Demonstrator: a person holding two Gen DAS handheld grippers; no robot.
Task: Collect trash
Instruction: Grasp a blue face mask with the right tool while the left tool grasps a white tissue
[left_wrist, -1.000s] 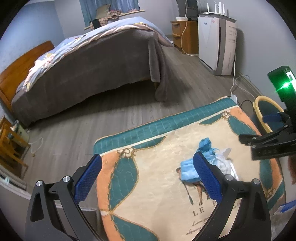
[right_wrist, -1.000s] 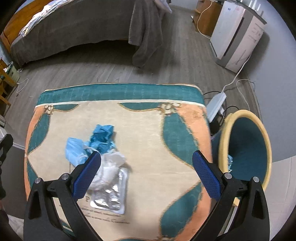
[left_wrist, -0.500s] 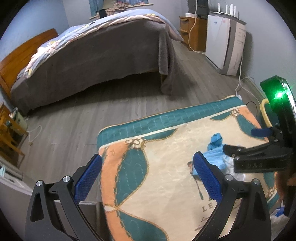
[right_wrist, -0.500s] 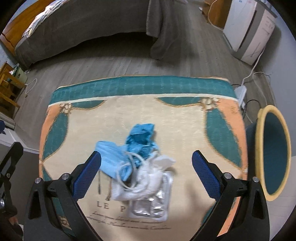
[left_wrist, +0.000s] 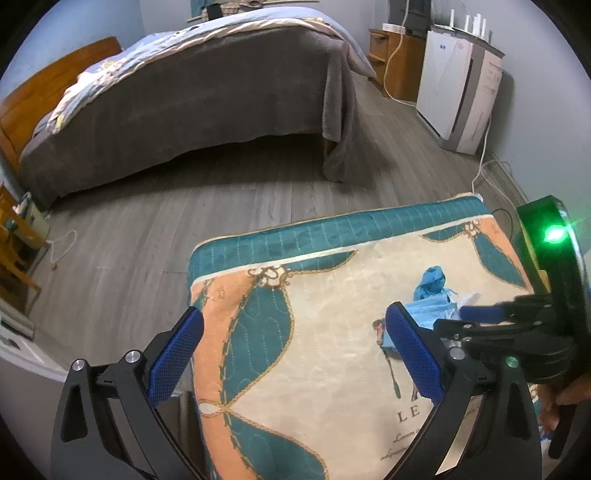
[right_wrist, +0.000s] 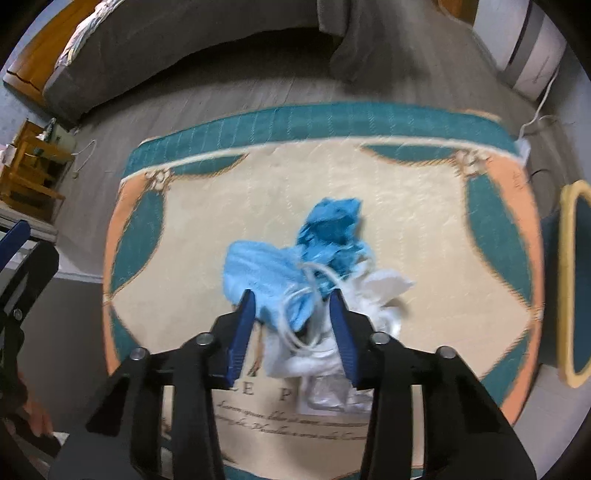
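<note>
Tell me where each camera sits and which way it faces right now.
Left wrist: on the left gripper, facing across the quilted mat toward the bed; jaws wide apart; right gripper enters at right.
Right wrist: on the right gripper, looking down at the face mask between narrowed jaws; bin at right.
Shared: mat, mask, bed.
</note>
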